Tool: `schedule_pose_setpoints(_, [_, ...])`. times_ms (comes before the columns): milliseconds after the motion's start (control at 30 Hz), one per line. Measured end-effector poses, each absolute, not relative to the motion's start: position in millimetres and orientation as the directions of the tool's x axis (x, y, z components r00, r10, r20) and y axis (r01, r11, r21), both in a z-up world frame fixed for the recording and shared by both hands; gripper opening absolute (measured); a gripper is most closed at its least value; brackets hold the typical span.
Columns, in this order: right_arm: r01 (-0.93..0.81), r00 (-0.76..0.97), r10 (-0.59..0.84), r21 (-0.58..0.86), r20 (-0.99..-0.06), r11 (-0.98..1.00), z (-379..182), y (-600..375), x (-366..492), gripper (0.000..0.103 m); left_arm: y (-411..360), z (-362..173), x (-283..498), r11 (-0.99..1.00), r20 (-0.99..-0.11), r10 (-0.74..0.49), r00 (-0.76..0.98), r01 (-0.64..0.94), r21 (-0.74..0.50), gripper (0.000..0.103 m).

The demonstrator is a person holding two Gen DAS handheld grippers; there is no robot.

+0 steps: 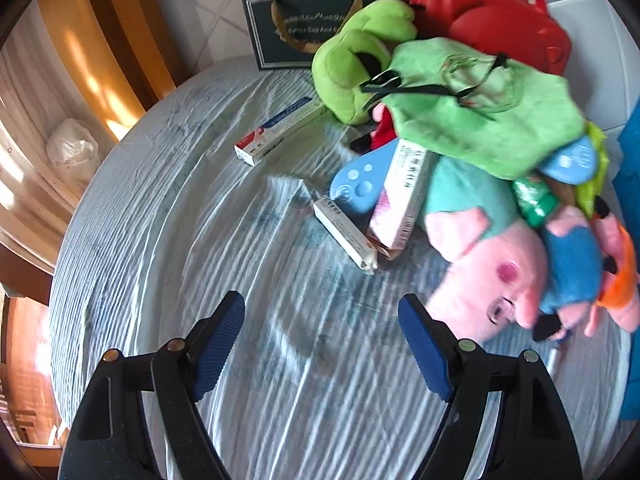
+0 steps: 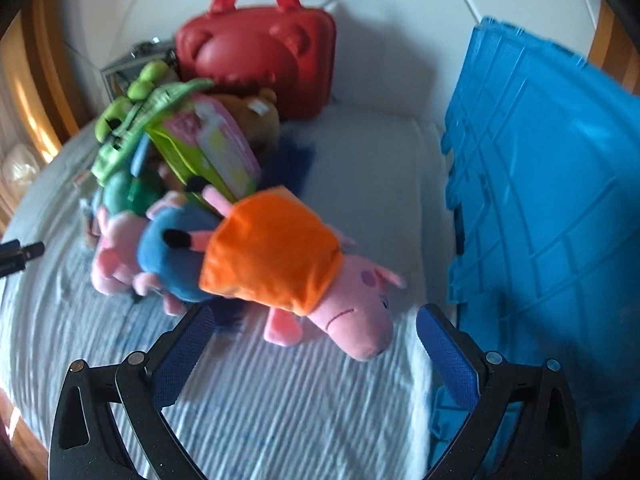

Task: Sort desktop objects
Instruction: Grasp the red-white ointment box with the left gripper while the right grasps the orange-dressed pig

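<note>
A pile of toys and boxes lies on a striped cloth (image 1: pixel 168 208). In the left wrist view my left gripper (image 1: pixel 322 312) is open and empty, just short of a small white box (image 1: pixel 344 232), a pink box (image 1: pixel 404 196) and a pink pig plush in teal (image 1: pixel 488 264). A green frog plush (image 1: pixel 356 60) and a green cloth (image 1: pixel 492 112) lie further back. In the right wrist view my right gripper (image 2: pixel 314 322) is open and empty, its fingers either side of a pig plush in an orange dress (image 2: pixel 288 256). A pig plush in blue (image 2: pixel 168 248) lies to its left.
A red plastic case (image 2: pixel 260 52) stands at the back against the white wall. A blue plastic crate (image 2: pixel 548 184) stands at the right. A dark framed sign (image 1: pixel 280 28) leans at the back left. Another white box (image 1: pixel 276 128) lies apart on the cloth.
</note>
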State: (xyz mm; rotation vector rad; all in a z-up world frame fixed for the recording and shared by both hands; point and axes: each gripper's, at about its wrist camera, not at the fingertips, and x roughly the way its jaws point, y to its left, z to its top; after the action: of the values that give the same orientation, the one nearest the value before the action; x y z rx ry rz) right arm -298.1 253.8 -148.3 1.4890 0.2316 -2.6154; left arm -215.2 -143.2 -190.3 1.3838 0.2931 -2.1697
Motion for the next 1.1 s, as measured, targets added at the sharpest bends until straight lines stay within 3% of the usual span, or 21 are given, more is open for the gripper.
schedule_pose_setpoints(233, [0.190, -0.456, 0.002, -0.099, -0.890, -0.977, -177, 252, -330, 0.103, -181, -233, -263, -0.809, -0.914, -0.294, -0.279, 0.583, 0.082, 0.079])
schedule_pose_setpoints(533, [0.347, -0.420, 0.061, -0.223, -0.905, -0.911, -216, 226, -349, 0.103, -194, -272, -289, -0.814, -0.932, -0.256, -0.255, 0.577, 0.066, 0.076])
schedule_pose_setpoints(633, [0.381, -0.422, 0.076, -0.253, -0.903, -0.889, -230, 216, -357, 0.103, -198, -267, -291, -0.825, -0.936, -0.218, -0.277, 0.565, 0.025, 0.062])
schedule_pose_setpoints(700, [0.395, -0.441, 0.118, -0.310, -0.890, -0.865, -240, 208, -363, 0.103, -196, -264, -291, -0.830, -0.934, -0.219, -0.282, 0.557, 0.026, 0.046])
schedule_pose_setpoints(1000, [0.382, -0.415, 0.115, -0.287, -0.903, -0.878, -260, 204, -394, 0.103, -177, -261, -281, -0.850, -0.932, -0.228, -0.282, 0.524, 0.049, 0.027])
schedule_pose_setpoints(1100, [0.353, -0.427, 0.102, -0.269, -0.899, -0.896, -253, 209, -391, 0.094, -173, -258, -276, -0.850, -0.928, -0.254, -0.274, 0.520, 0.079, 0.026])
